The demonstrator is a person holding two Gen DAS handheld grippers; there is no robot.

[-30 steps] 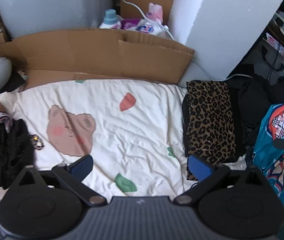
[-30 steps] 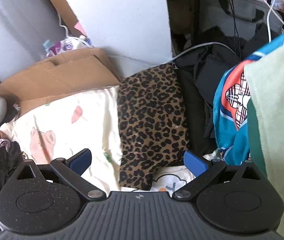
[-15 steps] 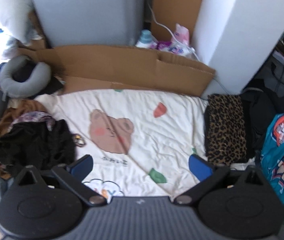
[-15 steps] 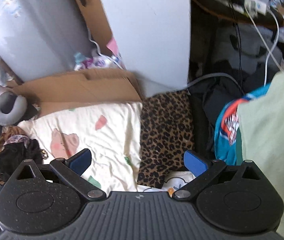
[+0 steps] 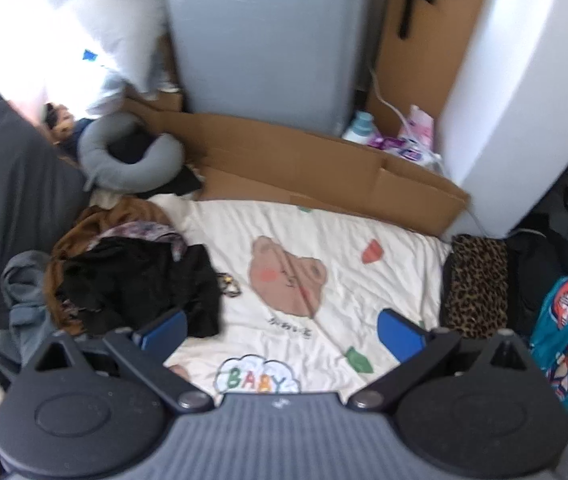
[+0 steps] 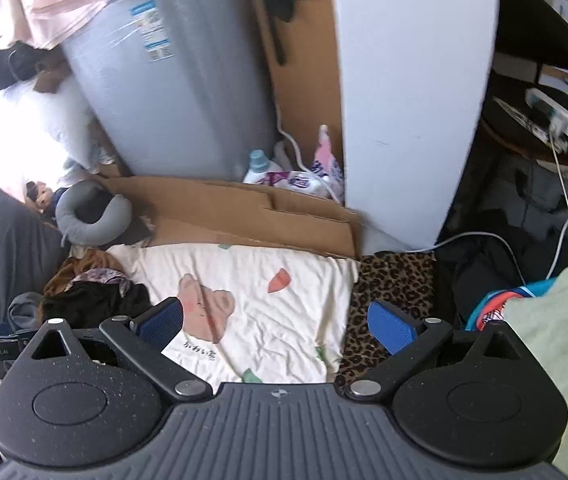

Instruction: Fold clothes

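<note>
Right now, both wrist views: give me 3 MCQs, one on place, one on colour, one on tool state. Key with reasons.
1. Where does the leopard-print garment lie relative to the cream bear blanket?
A. on its right edge
B. on its left edge
C. on the middle of it

2. What colour are the pads on the tool fingers?
A. red
B. blue
C. white

3. What state are the left tool and right tool in?
A. both shut on cloth
B. left shut, right open
C. both open, holding nothing

Key:
1 A, the folded leopard piece sits at the blanket's right edge in both views, opposite the black clothes pile on the left.
2 B, blue pads show on each finger in both wrist views.
3 C, the fingers stand wide apart in each view with only blanket seen between them.
</note>
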